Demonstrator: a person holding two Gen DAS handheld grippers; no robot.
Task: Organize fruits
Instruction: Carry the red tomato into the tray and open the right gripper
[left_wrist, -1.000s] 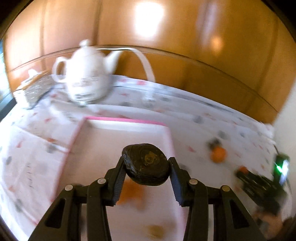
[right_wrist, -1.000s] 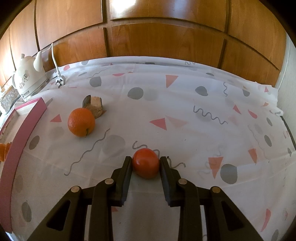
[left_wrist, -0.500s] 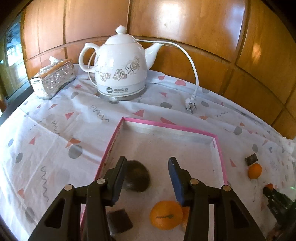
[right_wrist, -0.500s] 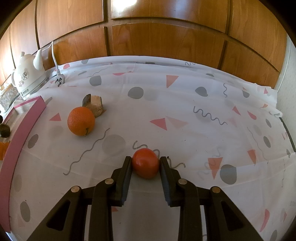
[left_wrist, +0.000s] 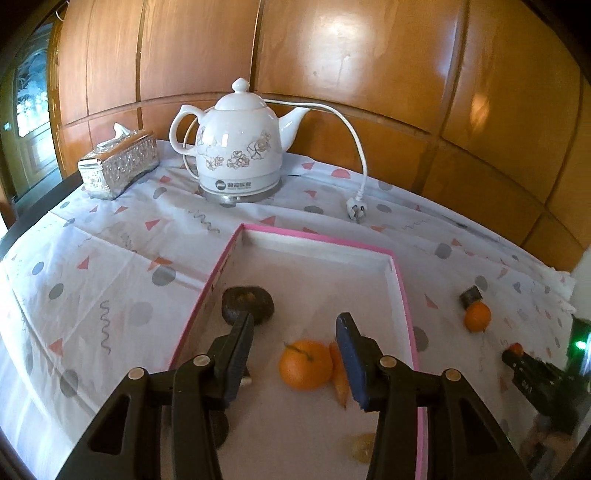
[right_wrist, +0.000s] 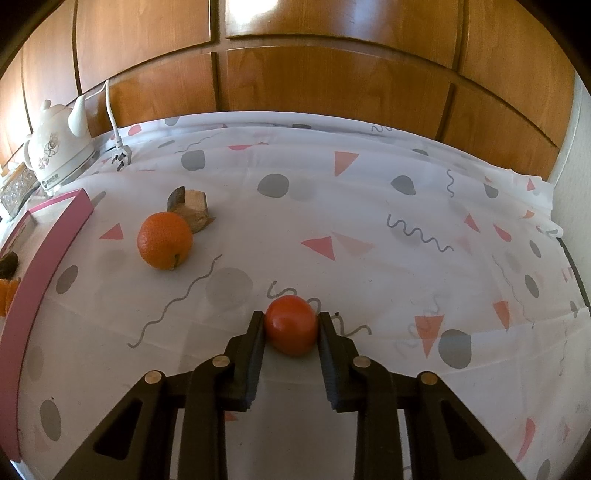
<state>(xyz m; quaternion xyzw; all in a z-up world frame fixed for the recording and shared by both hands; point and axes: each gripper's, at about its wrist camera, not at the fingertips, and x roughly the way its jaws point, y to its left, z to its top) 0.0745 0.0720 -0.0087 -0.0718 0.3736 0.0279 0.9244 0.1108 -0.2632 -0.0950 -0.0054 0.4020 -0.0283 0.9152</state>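
My left gripper (left_wrist: 295, 321) is open and empty above the pink-rimmed tray (left_wrist: 317, 242). A dark round fruit (left_wrist: 247, 303) lies in the tray near its left wall, by my left finger. An orange (left_wrist: 306, 364) with an orange wedge beside it lies in the tray between my fingers. My right gripper (right_wrist: 291, 321) is shut on a red tomato (right_wrist: 291, 325) resting on the tablecloth. Another orange (right_wrist: 164, 240) lies on the cloth left of it, outside the tray's pink wall (right_wrist: 48, 254); it also shows in the left wrist view (left_wrist: 477, 316).
A white teapot (left_wrist: 240, 147) with a cord and plug (left_wrist: 356, 208) stands behind the tray. A silver tissue box (left_wrist: 118, 164) sits at the back left. A brown block (right_wrist: 192, 210) lies behind the loose orange. Wood panelling backs the table.
My left gripper opened and let the dark fruit go into the tray, then drew back and up. My right gripper stayed shut on the tomato and did not move.
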